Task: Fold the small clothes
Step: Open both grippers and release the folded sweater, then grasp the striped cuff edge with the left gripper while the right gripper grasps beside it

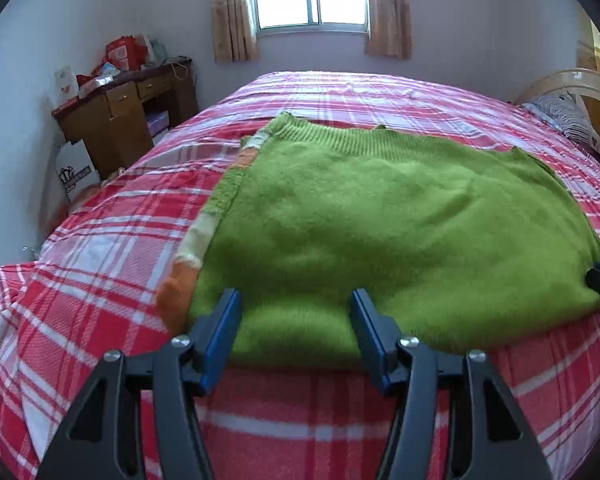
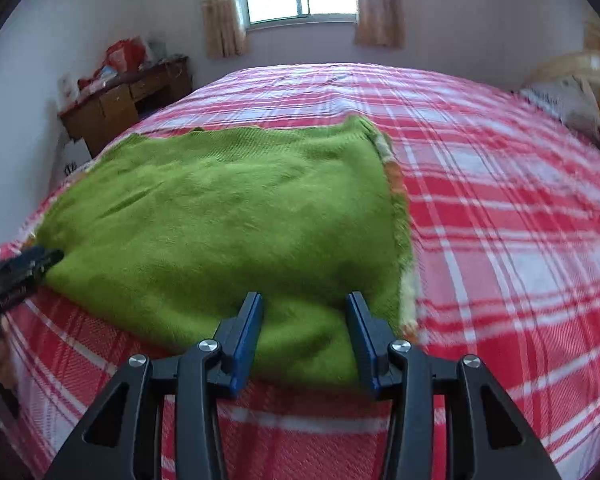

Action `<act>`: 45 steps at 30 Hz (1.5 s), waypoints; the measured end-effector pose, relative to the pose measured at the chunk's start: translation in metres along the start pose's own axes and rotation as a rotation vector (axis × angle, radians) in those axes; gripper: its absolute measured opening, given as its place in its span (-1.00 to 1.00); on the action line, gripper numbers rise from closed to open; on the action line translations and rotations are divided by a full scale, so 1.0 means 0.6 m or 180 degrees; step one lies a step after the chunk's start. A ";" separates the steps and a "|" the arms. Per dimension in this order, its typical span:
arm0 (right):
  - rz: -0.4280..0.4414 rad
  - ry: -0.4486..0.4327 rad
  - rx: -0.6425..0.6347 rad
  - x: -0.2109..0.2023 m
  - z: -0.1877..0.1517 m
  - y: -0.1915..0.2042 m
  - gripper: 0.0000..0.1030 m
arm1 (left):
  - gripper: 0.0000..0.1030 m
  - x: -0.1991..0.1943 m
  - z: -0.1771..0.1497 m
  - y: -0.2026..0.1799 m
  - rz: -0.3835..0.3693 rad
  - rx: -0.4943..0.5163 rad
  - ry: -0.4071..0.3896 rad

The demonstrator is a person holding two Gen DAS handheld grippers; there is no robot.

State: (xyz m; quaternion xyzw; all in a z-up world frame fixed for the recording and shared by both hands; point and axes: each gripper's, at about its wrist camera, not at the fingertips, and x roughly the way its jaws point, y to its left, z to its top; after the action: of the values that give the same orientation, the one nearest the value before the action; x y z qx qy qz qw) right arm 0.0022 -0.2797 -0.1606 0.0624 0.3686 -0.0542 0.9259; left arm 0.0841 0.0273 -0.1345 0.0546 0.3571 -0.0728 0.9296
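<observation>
Both grippers, left (image 1: 296,304) and right (image 2: 304,306), stand spread and empty over the sweater's (image 1: 380,220) near edge. The sweater lies flat on the bed (image 1: 100,280), sleeves tucked under (apparently). One fold looks done; next, pinch that near edge.

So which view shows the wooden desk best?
The left wrist view: the desk is sharp there, with its drawers and the clutter on top readable. In the right wrist view the desk also sits at far left beside the bed, but motion blur smears its details.
</observation>
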 end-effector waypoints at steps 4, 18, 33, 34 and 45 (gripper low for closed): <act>-0.0192 0.0027 -0.0207 -0.016 -0.008 0.014 -0.13 | 0.22 -0.023 -0.007 0.022 -0.0039 -0.0039 0.0005; 0.0205 -0.0595 -0.0602 -0.043 0.085 0.200 -0.31 | 0.75 -0.014 0.027 0.126 -0.0236 -0.1057 -0.0161; 0.0444 -0.0284 -0.0381 0.051 0.117 0.222 -0.31 | 0.73 0.116 0.091 0.121 -0.0667 -0.1273 0.0176; 0.0445 -0.0299 -0.0338 0.059 0.127 0.222 -0.31 | 0.73 0.121 0.092 0.116 -0.0687 -0.1271 0.0210; 0.0602 0.0040 -0.0345 0.139 0.123 0.229 -0.30 | -0.42 0.127 0.078 0.114 -0.0961 -0.1419 0.0174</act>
State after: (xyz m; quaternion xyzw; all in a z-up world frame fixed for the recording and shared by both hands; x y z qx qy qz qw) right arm 0.1322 -0.1600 -0.1544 0.0470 0.3692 0.0539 0.9266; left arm 0.1827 0.0801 -0.1477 -0.2034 0.3933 -0.1286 0.8874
